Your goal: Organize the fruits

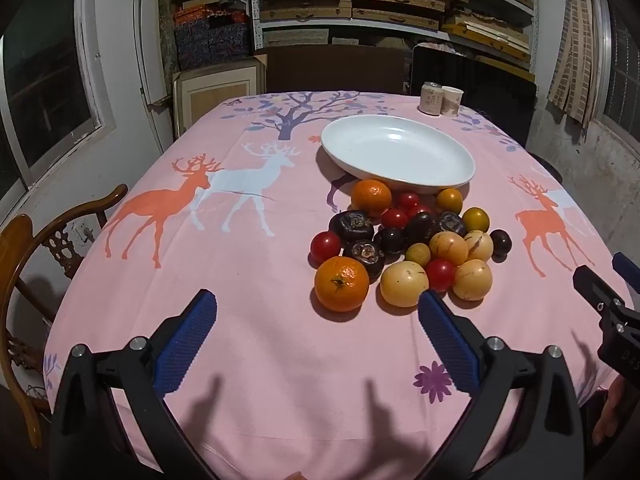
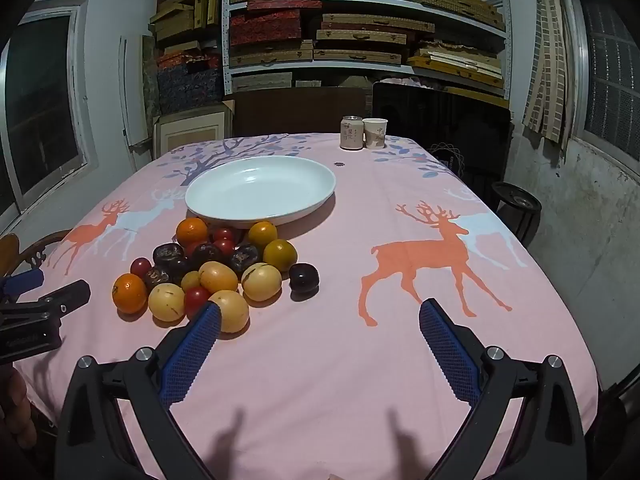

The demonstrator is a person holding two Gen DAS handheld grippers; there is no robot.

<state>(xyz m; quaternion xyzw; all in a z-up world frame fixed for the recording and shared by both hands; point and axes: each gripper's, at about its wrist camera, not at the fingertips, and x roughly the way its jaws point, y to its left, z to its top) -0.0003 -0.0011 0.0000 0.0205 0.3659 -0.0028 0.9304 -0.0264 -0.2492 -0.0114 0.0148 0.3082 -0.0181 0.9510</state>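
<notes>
Hovering over the near edge of the table, the left gripper (image 1: 316, 300) is holding its blue-padded jaws wide apart with nothing between them, and the right gripper (image 2: 320, 312) beside it is doing the same, gaping above the pink deer-print tablecloth (image 2: 400, 360).

The pile of fruit (image 1: 404, 240) is sitting on the cloth just ahead of the left gripper and off to the left of the right one. A large orange (image 1: 341, 283) is lying at the pile's near left corner, with a pale yellow fruit (image 1: 404, 283) just beside it and a small red tomato (image 1: 440, 274) wedged against that. Dark, wrinkled fruits are crowding the middle, a second orange (image 1: 371, 197) is resting at the far side, and one dark plum (image 2: 304, 276) is sitting slightly apart on the right edge of the heap.

The white plate (image 2: 320, 196) is lying just behind the fruit, its near rim touching or almost touching the farthest pieces. Far back on the table, a can (image 2: 351, 133) and a paper cup (image 2: 375, 133) are standing side by side. Shelves of stacked boxes (image 2: 360, 36) are lining the wall behind.
</notes>
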